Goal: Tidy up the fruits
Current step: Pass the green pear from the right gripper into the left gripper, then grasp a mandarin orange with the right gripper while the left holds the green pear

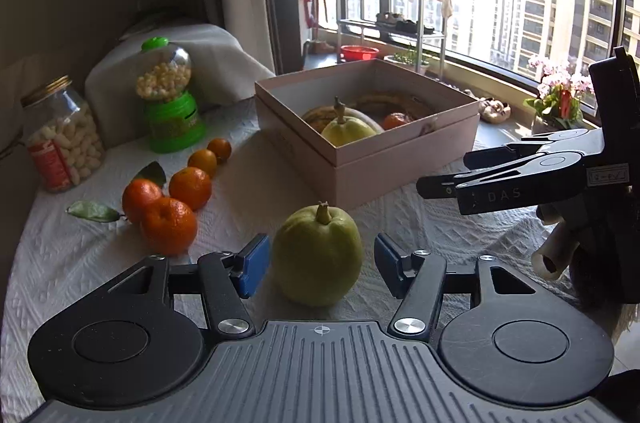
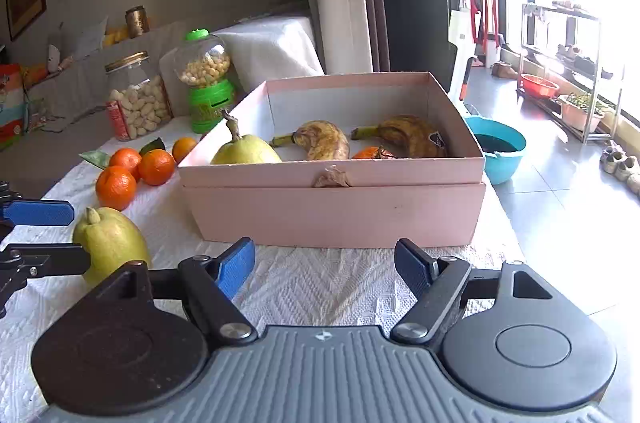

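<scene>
The step in hand, as I judge it, is to take the green pear (image 1: 317, 255) that stands on the desk (image 1: 72, 255) in front of the pink box (image 1: 400, 159) and to bring it into the box; the left gripper (image 1: 318, 263) has its fingers spread on both sides of this pear, and there is a visible gap between each blue pad and the skin, so nothing is pinched yet.

The right gripper (image 2: 324, 269) is also spread and empty; it points at the front wall of the box with only the white cloth under it; it is well apart from the pear.

Inside the box there are already a second pear (image 2: 246, 153), two brown bananas (image 2: 326, 139) and one small orange fruit (image 2: 370, 153); on the desk, left of the box, a group of mandarins (image 1: 168, 199) waits, with two jars behind them.

To do the step well, the left fingers should go a little more forward, so that the pads meet the widest part of the pear and not its narrow top; the closing should be gentle, because the fruit looks smooth and rounded and may slip or bruise; then the pear must rise higher than the box wall before it goes across, and it should come down in the free corner of the box, next to the other pear, without pressing on the bananas; the right gripper should stay out of this path.
</scene>
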Motion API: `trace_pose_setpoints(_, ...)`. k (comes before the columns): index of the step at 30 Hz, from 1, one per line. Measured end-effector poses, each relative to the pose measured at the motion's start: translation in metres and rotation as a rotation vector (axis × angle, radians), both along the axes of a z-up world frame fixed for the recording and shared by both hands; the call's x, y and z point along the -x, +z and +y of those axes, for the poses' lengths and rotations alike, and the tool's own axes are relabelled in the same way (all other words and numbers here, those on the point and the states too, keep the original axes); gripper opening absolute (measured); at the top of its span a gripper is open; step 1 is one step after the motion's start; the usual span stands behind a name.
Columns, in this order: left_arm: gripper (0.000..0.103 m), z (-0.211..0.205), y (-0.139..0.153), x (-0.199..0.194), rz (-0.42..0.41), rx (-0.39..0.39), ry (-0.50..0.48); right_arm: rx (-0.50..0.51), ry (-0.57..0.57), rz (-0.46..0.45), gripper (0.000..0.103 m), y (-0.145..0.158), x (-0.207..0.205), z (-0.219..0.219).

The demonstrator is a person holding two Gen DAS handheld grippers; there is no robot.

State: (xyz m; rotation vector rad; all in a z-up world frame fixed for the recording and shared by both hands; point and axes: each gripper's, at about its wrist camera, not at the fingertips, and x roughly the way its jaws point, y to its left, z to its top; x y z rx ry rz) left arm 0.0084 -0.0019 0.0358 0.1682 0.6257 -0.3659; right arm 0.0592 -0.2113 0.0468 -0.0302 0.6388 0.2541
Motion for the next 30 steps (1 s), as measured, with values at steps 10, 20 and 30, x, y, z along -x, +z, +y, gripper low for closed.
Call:
trace_pose_setpoints(10, 0.074, -0.001, -0.011, -0.022, 0.050, 0.037, 0.056, -0.055, -0.044, 0.070, 0.078, -0.008, -0.006, -0.010)
trace_pose_setpoints(20, 0.065, 0.010, -0.022, -0.030, 0.045, 0.119, 0.088, -0.023, -0.037, 0.092, 0.087, -0.011, -0.007, -0.004)
trace_pose_setpoints(30, 0.064, 0.085, -0.015, -0.012, -0.020, 0.163, 0.267, 0.153, 0.055, 0.150, 0.103, -0.014, -0.015, 0.023)
